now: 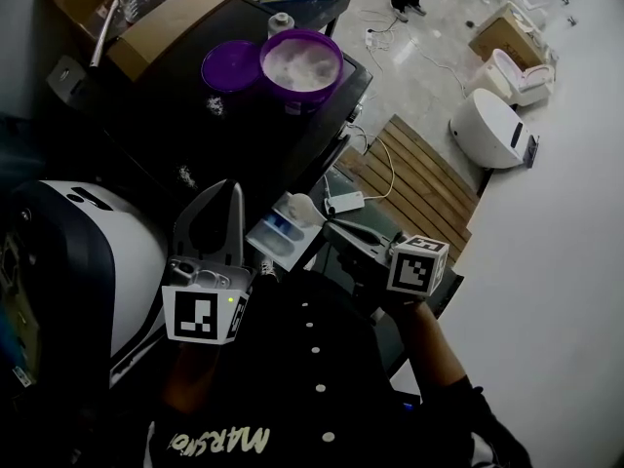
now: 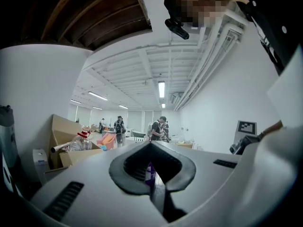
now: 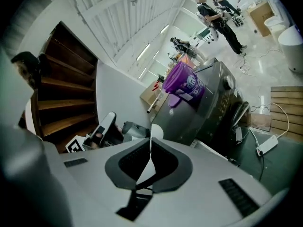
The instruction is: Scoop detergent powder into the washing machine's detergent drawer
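Observation:
A purple detergent tub (image 1: pixel 300 66), open and holding white powder, stands on the dark washing machine (image 1: pixel 175 115), its purple lid (image 1: pixel 230 66) beside it. The white and blue detergent drawer (image 1: pixel 278 234) is pulled out at the machine's front. My right gripper (image 1: pixel 333 226) is shut on the handle of a white scoop (image 1: pixel 303 207), whose bowl hangs just above the drawer; in the right gripper view the scoop (image 3: pixel 156 132) stands out past the right gripper (image 3: pixel 150 148). My left gripper (image 1: pixel 232 195) is left of the drawer, its jaws together and holding nothing.
Cardboard boxes (image 1: pixel 146 13) crowd the back of the machine top. A wooden slatted mat (image 1: pixel 419 178), a power strip (image 1: pixel 346 203) with its cable and white toilets (image 1: pixel 492 130) lie on the floor to the right. A white rounded appliance (image 1: pixel 93 252) is at my left.

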Motion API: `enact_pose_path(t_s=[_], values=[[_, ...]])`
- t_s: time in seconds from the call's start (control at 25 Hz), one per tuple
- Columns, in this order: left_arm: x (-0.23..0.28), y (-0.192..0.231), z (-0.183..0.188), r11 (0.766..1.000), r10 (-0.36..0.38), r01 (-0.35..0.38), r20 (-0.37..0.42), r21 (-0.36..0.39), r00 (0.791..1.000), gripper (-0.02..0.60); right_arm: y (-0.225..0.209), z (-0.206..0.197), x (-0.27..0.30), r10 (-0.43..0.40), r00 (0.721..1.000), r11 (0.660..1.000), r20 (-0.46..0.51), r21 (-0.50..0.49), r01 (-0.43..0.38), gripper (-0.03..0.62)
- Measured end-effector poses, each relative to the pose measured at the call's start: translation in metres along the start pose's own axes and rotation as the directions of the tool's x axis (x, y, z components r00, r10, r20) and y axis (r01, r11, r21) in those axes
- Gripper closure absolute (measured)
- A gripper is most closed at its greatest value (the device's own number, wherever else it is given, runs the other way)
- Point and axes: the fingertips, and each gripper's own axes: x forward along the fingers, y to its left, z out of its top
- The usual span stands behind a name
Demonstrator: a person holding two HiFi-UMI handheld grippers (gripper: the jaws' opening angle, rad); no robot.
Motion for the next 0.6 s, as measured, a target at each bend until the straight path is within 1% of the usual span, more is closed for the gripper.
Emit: enact_pose_path(t_s=[0.16,0.24,0.32,0.4,0.52,0.6], values=[[-0.005,0.002,-0.009,1.000,0.002,-0.002,-0.016,0.001,1.000,0.568,-0.020,-0.039,0.018,-0.048,0.992,0.997,-0.113,-0.067,0.040,0.562],[-0.008,0.002,-0.013,1.000,-0.003,0.003,-0.025,0.000,1.000,0.568,-0.034,-0.059,0.028,-0.053,0.986,0.997,-0.155,-0.063,0.044,0.562],[-0.013,0.002,-0.020,1.000,0.000,-0.001,-0.054,-0.016,0.999,0.568,-0.050,-0.078,0.036,-0.061,0.979,0.997,-0.194,-0.051,0.052,0.562],[-0.018,0.002,-0.029,0.999,0.007,-0.011,-0.092,-0.041,0.996,0.568,-0.065,-0.096,0.044,-0.084,0.968,0.995,-0.235,-0.076,0.068,0.562],[-0.025,0.004,-0.037,0.999,0.016,-0.021,-0.118,-0.045,0.993,0.568,-0.081,-0.115,0.053,-0.137,0.949,0.981,-0.284,-0.172,0.090,0.562],[-0.029,0.004,-0.043,0.999,0.017,-0.023,-0.134,-0.046,0.991,0.568,-0.088,-0.125,0.058,-0.184,0.935,0.958,-0.302,-0.267,0.102,0.562]])
